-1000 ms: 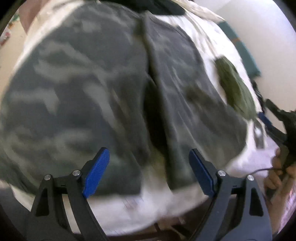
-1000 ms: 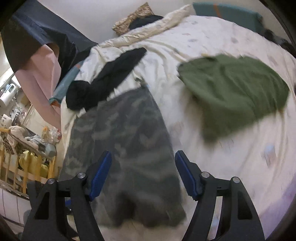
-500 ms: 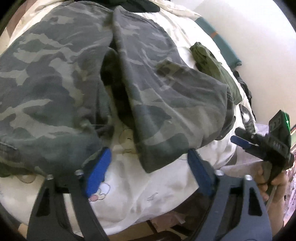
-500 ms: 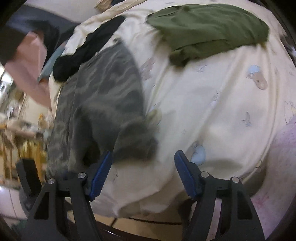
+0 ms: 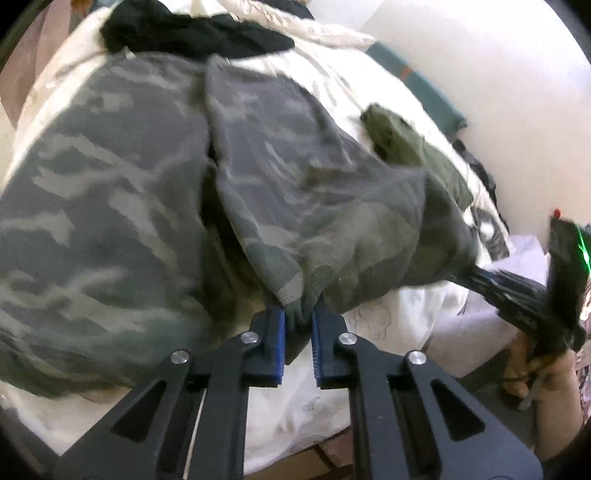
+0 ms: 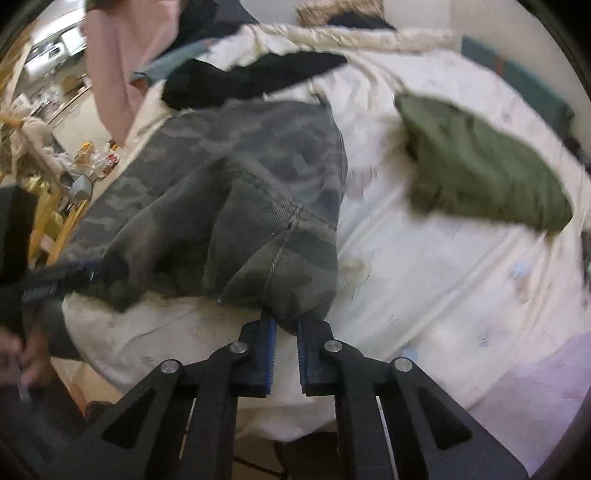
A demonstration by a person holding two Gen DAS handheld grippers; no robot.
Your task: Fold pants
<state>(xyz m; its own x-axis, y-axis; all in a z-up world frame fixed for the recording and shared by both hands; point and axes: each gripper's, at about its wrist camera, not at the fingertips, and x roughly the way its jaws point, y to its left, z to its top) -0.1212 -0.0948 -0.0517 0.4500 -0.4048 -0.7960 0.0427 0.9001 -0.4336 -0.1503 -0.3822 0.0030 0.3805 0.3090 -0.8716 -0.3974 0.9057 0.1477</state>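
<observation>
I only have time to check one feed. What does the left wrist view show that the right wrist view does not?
Only the left wrist view: both legs of the camouflage pants side by side, with the gap between them. Only the right wrist view: a cluttered room beside the bed and a pink garment. Both: each gripper, left and right, with jaws closing on a hem of the pants, the green garment, the black garment and the cream bedsheet.

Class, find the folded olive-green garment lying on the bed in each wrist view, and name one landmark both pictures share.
Left wrist: olive-green garment at upper right, beyond the camouflage pants.
Right wrist: olive-green garment at upper right, on the pale sheet.
Shared landmark: the black garment above the pants.
</observation>
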